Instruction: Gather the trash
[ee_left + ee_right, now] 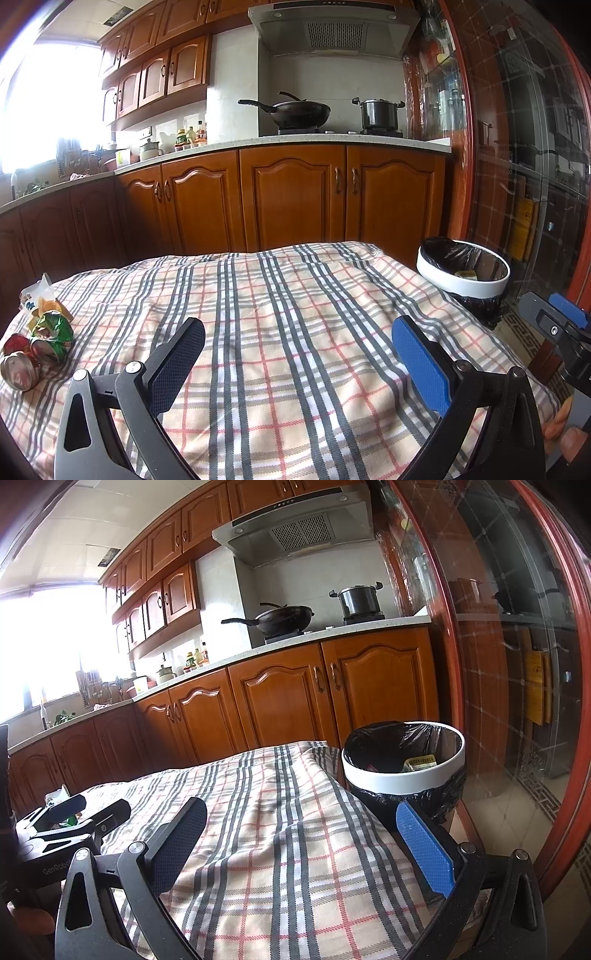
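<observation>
A plaid-clothed counter (295, 314) fills the lower frame, a black-lined white bin (463, 271) at its right edge, crushed cans and wrappers (37, 332) far left, both grippers' (297, 354) (301, 840) jaws spread open, empty

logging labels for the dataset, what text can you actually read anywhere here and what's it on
"GenRobo": white lettering on the black body of the left gripper, right wrist view; the word runs off behind the right gripper's frame.
Crushed cans and green wrapper on the plaid cloth: print too blurred to read.
Yellow packet in the trash bin: print too small.
Bottles on the countertop: labels unreadable.
</observation>
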Demonstrator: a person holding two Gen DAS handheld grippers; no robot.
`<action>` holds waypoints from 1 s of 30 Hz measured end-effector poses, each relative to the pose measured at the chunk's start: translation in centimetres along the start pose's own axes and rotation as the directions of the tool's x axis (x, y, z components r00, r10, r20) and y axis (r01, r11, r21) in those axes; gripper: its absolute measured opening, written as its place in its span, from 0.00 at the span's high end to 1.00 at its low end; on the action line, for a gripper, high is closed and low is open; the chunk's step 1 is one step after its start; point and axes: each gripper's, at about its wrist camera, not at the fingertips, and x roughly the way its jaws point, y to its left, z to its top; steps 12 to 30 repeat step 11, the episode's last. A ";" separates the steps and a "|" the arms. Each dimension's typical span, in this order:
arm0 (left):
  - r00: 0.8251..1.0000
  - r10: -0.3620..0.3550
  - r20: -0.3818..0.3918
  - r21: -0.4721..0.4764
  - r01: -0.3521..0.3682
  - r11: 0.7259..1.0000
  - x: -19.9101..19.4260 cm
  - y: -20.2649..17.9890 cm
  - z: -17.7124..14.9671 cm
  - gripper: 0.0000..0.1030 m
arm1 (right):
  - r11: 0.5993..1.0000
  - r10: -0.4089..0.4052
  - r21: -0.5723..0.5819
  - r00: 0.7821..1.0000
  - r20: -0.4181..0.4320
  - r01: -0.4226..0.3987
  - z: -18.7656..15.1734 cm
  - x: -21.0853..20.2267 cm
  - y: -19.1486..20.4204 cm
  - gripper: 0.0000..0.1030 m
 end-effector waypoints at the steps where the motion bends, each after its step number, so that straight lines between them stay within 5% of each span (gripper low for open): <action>1: 1.000 -0.003 -0.002 -0.001 0.003 1.000 0.0 0.0 0.0 0.01 | 1.000 0.000 0.001 1.000 -0.002 0.000 0.0 0.0 0.0 0.00; 30: 0.999 -0.031 -0.027 -0.012 0.031 0.999 0.2 0.4 0.9 0.01 | 1.000 -0.004 -0.004 0.999 -0.039 0.004 0.9 0.3 0.4 0.00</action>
